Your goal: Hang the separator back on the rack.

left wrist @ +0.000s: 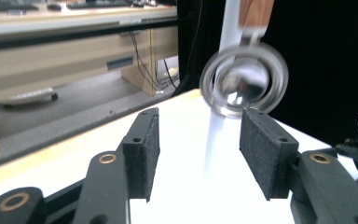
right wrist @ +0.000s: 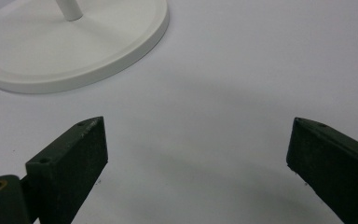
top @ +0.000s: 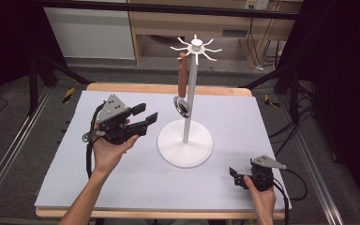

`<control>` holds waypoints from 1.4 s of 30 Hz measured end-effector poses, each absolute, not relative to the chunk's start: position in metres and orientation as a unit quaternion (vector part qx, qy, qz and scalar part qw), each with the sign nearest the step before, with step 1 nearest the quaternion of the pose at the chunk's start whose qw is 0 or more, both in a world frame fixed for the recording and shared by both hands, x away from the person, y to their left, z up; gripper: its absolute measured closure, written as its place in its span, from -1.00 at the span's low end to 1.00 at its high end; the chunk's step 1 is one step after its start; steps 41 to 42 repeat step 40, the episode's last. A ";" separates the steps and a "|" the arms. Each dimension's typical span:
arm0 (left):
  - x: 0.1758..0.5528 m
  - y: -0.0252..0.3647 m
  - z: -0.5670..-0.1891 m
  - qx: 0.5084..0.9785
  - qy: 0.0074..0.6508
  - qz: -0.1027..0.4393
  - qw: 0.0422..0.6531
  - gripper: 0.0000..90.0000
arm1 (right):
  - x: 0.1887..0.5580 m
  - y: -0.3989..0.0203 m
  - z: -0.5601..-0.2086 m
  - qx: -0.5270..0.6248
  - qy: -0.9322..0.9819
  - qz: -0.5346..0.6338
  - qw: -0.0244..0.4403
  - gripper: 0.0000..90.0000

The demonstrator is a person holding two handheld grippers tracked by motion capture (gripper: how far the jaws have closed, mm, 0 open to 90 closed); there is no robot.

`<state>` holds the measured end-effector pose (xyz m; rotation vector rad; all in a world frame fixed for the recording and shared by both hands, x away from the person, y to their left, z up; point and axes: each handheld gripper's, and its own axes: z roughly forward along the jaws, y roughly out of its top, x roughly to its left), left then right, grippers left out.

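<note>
A white stand with a tall pole and a ring of hooks at its top stands mid-table. From one hook hangs a utensil with a wooden handle and a round metal head. My left gripper is held above the mat just left of the pole, open, nothing between its pads. In the left gripper view the jaws stand apart below the blurred metal head, which they do not touch. My right gripper rests low at the front right, open wide over bare mat, with the stand's base ahead.
A pale grey mat covers the wooden table. Black frame legs, cables and metal rails lie on the floor to both sides. Wooden furniture stands behind the table.
</note>
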<state>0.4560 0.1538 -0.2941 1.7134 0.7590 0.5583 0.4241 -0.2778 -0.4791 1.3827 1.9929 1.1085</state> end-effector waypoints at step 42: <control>0.437 0.255 -0.426 0.734 0.447 0.228 0.459 -0.21 | 0.423 -0.283 -0.480 0.507 0.732 0.386 0.242 -0.87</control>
